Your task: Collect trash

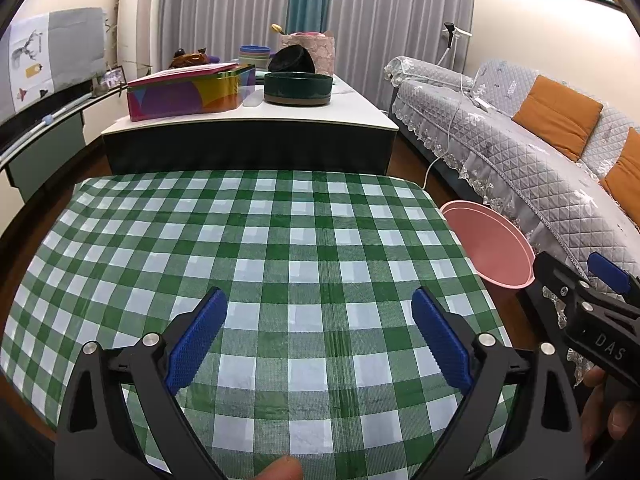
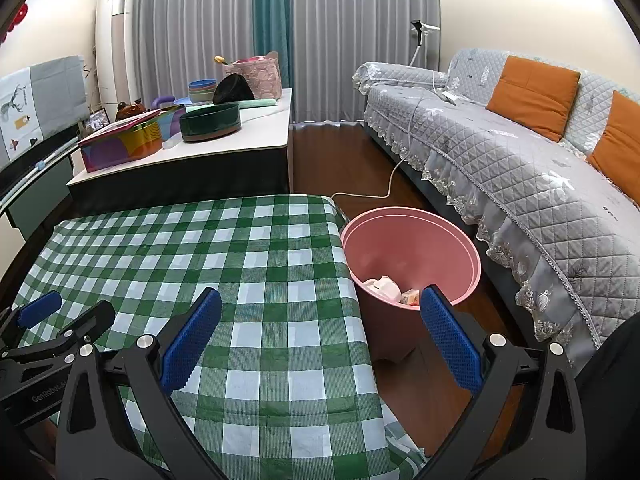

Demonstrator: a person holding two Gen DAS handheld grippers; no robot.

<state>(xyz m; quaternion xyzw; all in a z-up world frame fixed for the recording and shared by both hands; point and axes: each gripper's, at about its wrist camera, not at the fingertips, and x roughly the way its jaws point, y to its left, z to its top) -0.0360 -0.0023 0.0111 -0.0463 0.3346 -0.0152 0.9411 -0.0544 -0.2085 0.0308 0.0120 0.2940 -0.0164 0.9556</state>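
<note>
- Right wrist view: the checked tablecloth [image 2: 248,280] covers the table and carries no visible litter; judged, the collecting step is at or near its end.
- The pink bin [image 2: 412,256] stands on the floor just beside the table's right edge, between table and sofa [image 2: 520,168]. Trash [image 2: 386,286] lies in its bottom: crumpled pale pieces and a small orange packet.
- Right gripper [image 2: 320,320] hangs over the table's right edge near the bin, jaws spread wide, holding nothing and touching nothing.
- Left gripper [image 1: 320,320] hovers above the cloth, jaws likewise wide and empty.
- Next move, judged: check the table and floor for leftover pieces; none shows in either view, so nothing calls for a grasp.
</note>
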